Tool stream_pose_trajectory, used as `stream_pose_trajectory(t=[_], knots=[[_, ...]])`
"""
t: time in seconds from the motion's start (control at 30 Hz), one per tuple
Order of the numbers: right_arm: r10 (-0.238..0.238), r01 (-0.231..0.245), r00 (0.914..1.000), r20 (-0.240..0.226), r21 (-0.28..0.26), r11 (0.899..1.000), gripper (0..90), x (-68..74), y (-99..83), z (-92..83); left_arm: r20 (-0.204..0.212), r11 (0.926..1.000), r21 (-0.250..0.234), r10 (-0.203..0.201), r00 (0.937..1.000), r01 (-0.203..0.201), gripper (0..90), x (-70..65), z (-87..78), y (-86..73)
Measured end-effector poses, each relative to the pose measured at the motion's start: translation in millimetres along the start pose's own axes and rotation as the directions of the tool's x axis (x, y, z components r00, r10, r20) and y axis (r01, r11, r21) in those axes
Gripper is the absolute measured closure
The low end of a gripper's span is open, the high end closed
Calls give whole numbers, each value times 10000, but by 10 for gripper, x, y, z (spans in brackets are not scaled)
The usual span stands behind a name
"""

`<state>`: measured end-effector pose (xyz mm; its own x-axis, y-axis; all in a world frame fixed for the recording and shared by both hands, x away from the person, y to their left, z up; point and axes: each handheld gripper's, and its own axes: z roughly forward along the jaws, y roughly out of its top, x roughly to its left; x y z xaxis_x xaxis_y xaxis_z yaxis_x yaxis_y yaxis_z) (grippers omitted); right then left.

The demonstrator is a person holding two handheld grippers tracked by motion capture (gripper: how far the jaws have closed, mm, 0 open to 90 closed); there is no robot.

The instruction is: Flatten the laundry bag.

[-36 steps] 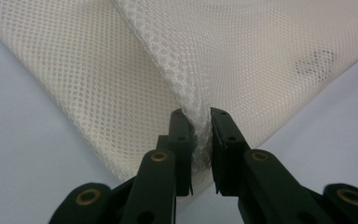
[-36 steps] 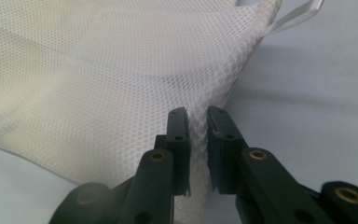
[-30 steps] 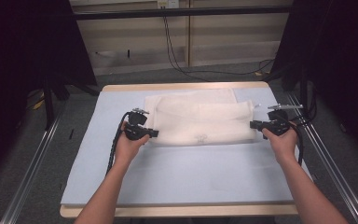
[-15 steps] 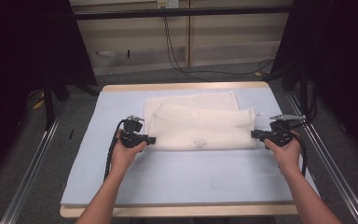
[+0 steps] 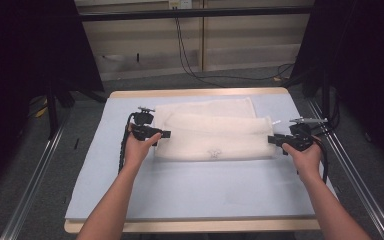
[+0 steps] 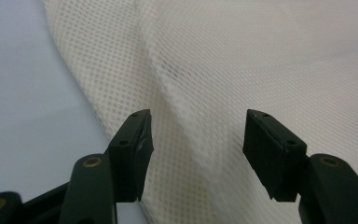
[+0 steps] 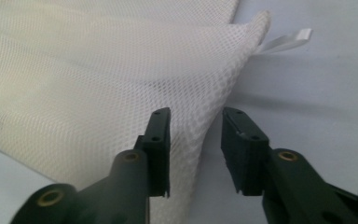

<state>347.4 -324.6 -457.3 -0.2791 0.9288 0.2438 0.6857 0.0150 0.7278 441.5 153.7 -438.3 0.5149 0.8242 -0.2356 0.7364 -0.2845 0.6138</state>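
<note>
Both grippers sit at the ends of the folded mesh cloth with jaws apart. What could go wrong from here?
1. The left gripper, jaws just opened, has mesh cloth lying between its pads; withdrawing could snag it and disturb the fold.
2. The right gripper, also just opened, sits at the cloth's edge near the white tag; it might drag that corner.

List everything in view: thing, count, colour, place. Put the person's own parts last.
mesh cloth: one, cream-white, folded, mid-table on the mat
white tab: one, at the cloth's right end
mat: one, pale blue, covering the tabletop
table: one, light wood edge
cables: black, on the floor beyond the table
left gripper: one, black, jaws just opened, at the cloth's left edge
right gripper: one, black, jaws just opened, at the cloth's right edge
forearms: two, entering from the bottom
</note>
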Motion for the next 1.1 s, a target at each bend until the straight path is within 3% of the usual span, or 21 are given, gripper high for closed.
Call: stream_pose_trajectory(t=[0.03, 0.13, 0.17, 0.2, 0.27, 0.3, 0.33, 0.37, 0.47, 0.5, 0.83, 1.03, 1.1], knots=[[260, -261, 9997, -23, -78, 9996, 545, -44, 37, 20, 130, 9998, -186, -89, 9999, 92, 437, 18, 63, 46], [455, -454, 9989, 93, -102, 9989, 521, -74, 80, 50, -52, 10000, -1, 21, 10000, -21, 466, 31, 126, 94], [756, -758, 9971, -108, -205, 9969, 528, -103, 126, 85, -94, 10000, 41, -8, 10000, 9, 492, 44, 169, 139], [772, -773, 9970, -26, -198, 9968, 530, -109, 143, 98, -72, 10000, -38, -21, 10000, 20, 536, 37, 176, 156], [745, -745, 9972, -20, -187, 9970, 565, -112, 166, 116, 104, 9999, -85, -58, 9999, 59, 639, 38, 182, 168], [852, -857, 9962, -200, -243, 9960, 655, -104, 193, 136, 118, 9999, -45, -139, 9998, 140, 723, 31, 184, 172], [852, -857, 9962, -200, -243, 9960, 655, -104, 193, 136, 174, 9999, 4, -121, 9998, 121, 723, 28, 175, 172], [637, -646, 9977, -230, -402, 9971, 762, -87, 203, 123, 263, 9999, -28, -105, 9996, 105, 806, 22, 152, 170], [522, -539, 9983, -271, -639, 9965, 805, -61, 204, 64, 456, 9999, -32, 147, 9989, -145, 819, -23, 39, 165], [239, -251, 9996, -182, -684, 9973, 814, -43, 198, 12, 573, 9995, -132, 310, 9979, -303, 823, -73, -46, 151], [-216, 222, 9997, 79, -811, 9965, 830, 6, 14, -118, 702, 9928, -665, 1038, 9921, -991, 829, -271, -364, -58], [-455, 459, 9989, 68, -878, 9951, 837, 10, -82, -208, 1022, 9936, -918, 744, 9920, -651, 835, -276, -446, -269], [-482, 485, 9988, 53, -877, 9950, 838, 18, -98, -223, 1037, 9936, -858, 819, 9912, -731, 835, -262, -465, -307]])
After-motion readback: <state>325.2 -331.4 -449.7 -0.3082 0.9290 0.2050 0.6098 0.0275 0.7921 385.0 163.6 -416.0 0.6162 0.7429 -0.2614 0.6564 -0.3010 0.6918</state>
